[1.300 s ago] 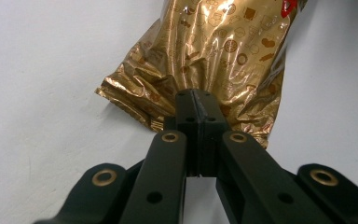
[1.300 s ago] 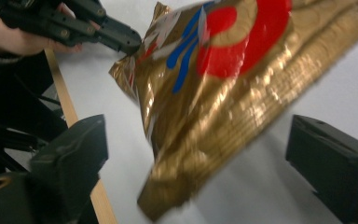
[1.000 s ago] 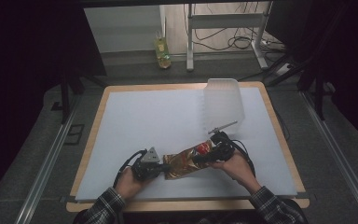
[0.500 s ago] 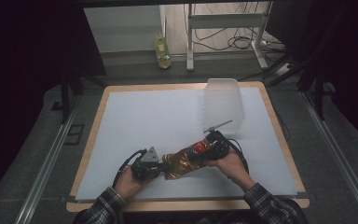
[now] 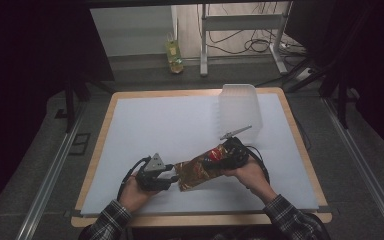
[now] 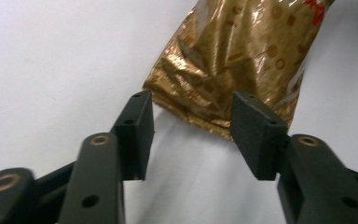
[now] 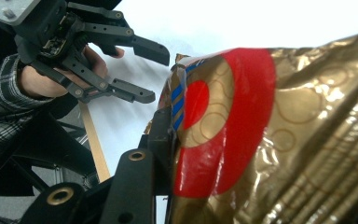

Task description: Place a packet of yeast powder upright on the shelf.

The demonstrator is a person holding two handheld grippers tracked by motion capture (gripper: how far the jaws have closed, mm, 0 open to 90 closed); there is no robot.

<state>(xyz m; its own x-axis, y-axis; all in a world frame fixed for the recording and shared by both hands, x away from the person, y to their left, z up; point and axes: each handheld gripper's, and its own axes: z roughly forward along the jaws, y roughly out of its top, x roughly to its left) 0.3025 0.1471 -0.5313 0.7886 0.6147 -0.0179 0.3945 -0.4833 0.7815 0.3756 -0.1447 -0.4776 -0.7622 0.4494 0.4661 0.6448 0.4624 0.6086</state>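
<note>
High view: right tool (image 5: 219, 161) pinching gold bag (image 5: 197, 171); left tool (image 5: 172, 173) just spread, clear tub (image 5: 239, 107) behind.

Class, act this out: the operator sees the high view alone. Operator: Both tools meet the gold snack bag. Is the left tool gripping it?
Observer: No. The left gripper view shows the left tool has just been opening; its pads stand apart, with the gold snack bag not pinched between them.
Operator: And the right tool?
Observer: The right tool has just closed on the bag's other end; in the right gripper view one black jaw presses the foil.
Operator: What print is there?
Observer: A red circle with blue stripes beside it.
</note>
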